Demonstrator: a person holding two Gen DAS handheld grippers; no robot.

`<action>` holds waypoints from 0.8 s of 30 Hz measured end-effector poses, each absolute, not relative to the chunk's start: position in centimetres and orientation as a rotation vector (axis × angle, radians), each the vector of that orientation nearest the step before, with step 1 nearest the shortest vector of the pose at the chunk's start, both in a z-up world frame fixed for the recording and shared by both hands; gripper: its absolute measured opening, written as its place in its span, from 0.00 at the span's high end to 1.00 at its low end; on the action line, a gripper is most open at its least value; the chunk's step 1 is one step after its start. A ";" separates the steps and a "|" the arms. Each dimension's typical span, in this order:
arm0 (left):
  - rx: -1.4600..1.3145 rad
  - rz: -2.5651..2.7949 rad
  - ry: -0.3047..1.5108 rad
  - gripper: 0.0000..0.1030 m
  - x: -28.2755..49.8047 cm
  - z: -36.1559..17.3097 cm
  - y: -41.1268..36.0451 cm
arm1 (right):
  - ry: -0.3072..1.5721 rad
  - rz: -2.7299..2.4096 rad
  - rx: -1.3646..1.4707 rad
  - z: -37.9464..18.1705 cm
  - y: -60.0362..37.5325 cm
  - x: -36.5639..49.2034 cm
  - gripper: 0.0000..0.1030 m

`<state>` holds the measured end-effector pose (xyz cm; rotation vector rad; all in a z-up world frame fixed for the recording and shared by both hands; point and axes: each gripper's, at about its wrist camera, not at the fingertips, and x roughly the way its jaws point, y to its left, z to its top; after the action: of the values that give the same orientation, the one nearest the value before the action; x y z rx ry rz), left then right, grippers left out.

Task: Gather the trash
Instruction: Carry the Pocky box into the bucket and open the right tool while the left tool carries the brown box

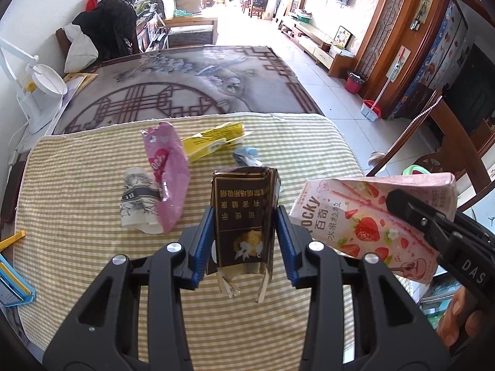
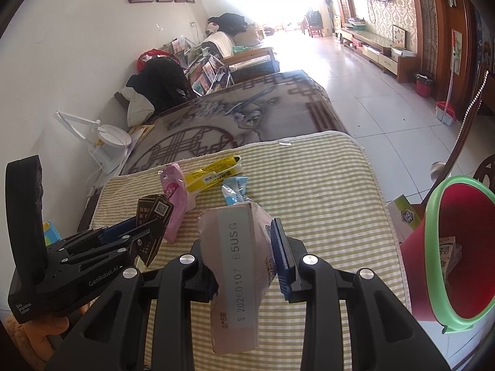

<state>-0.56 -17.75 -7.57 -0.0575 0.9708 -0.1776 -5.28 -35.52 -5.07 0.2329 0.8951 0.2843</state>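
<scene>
Striped worktop cloth [image 1: 92, 262], lower frame, bearing loose wrappers. Left claw [image 1: 244, 241], centre: clamped on dark cigarette pack [image 1: 244, 216], lifted clear for disposal. Right claw [image 2: 244, 259]: clamped on pink Pocky box [image 2: 238, 266]. Red bin [image 2: 458, 247], right edge, likely destination.

Wrappers [image 1: 168, 179] lie on the mat [image 1: 92, 266], behind both held boxes; bin [image 2: 458, 266] stands right.

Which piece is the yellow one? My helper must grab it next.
On the green striped cloth, look to its far edge beside the patterned rug. The yellow carton lies flattened there, right of the pink wrapper. It is the only yellow piece.
</scene>
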 end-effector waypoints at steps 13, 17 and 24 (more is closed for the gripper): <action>-0.019 -0.174 0.970 0.63 -0.6 -7.2 -22.2 | 0.867 0.251 0.287 -4.9 -41.4 -5.3 0.72; -0.007 -0.183 0.970 0.63 -0.5 -7.2 -23.7 | 0.850 0.216 0.306 -4.7 -44.0 -5.4 0.72; 0.018 -0.214 0.978 0.63 -0.5 -7.5 -26.8 | 0.798 0.075 0.348 -4.0 -50.7 -6.8 0.72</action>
<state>-0.53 -26.79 -7.48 0.0182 0.9779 -0.2142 -6.75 -50.72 -3.98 0.3484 0.7981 0.0752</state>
